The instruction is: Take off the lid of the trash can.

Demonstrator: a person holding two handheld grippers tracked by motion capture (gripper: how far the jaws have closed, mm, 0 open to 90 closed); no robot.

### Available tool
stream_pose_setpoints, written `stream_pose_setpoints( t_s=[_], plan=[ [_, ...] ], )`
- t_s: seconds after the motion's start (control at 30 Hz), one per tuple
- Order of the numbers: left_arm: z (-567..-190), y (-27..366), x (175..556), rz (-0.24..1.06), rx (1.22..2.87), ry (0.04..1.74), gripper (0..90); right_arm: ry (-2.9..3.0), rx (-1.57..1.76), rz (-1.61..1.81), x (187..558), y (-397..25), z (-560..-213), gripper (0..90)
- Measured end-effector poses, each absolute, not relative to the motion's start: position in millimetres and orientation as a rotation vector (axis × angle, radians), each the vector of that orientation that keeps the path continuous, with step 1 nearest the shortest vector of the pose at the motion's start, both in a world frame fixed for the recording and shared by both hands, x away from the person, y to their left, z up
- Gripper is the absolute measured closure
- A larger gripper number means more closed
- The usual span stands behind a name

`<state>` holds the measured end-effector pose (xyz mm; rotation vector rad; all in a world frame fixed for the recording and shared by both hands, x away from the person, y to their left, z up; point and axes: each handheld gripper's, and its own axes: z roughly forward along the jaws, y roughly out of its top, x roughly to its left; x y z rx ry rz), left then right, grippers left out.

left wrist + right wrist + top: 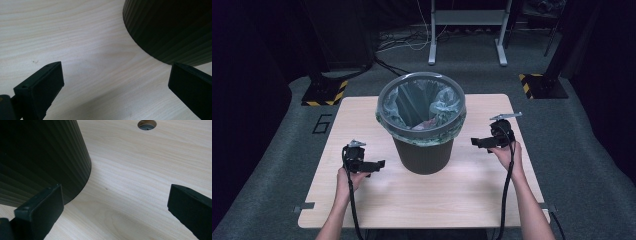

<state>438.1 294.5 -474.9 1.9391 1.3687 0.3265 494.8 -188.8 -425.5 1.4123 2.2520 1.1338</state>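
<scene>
I see one bin (422, 125) in the middle of the frame — my left gripper (379, 164) and right gripper (476, 142) sit beside it, both wide, holding nothing.

A dark brown waste bin (424, 152) stands upright at the centre of the high view, a little above the middle of the frame, its side ribbed with fine vertical grooves (plain in both gripper views, where it fills the upper right (172, 27) and the upper left (37, 157)). A pale translucent liner bag (412, 102) folds out over its round grey rim (384, 117), and something pinkish lies inside.
</scene>
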Motion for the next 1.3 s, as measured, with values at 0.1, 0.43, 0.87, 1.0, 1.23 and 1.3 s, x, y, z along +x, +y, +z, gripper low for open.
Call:
stream_pose_setpoints(
  t_s=[0.1, 0.43, 0.87, 1.0, 1.23, 1.3],
  plan=[
    [-471, 294, 444, 0.308, 1.935, 1.370, 0.1, 2.258, 1.409, 1.138, 496, -188, -423, 0.0],
    [-457, 295, 461, 0.262, 1.923, 1.361, 0.2, 2.278, 1.379, 1.132, 499, -183, -407, 0.0],
    [-435, 298, 478, 0.239, 1.913, 1.360, 0.8, 2.295, 1.380, 1.147, 506, -177, -392, 0.0],
    [-427, 299, 483, 0.236, 1.917, 1.355, 0.6, 2.291, 1.381, 1.156, 507, -176, -388, 0.0],
    [-411, 297, 493, 0.229, 1.920, 1.350, 0.2, 2.302, 1.371, 1.142, 511, -175, -380, 0.0],
    [-405, 296, 495, 0.228, 1.921, 1.343, 0.2, 2.299, 1.361, 1.143, 512, -175, -375, 0.0]
  ],
)
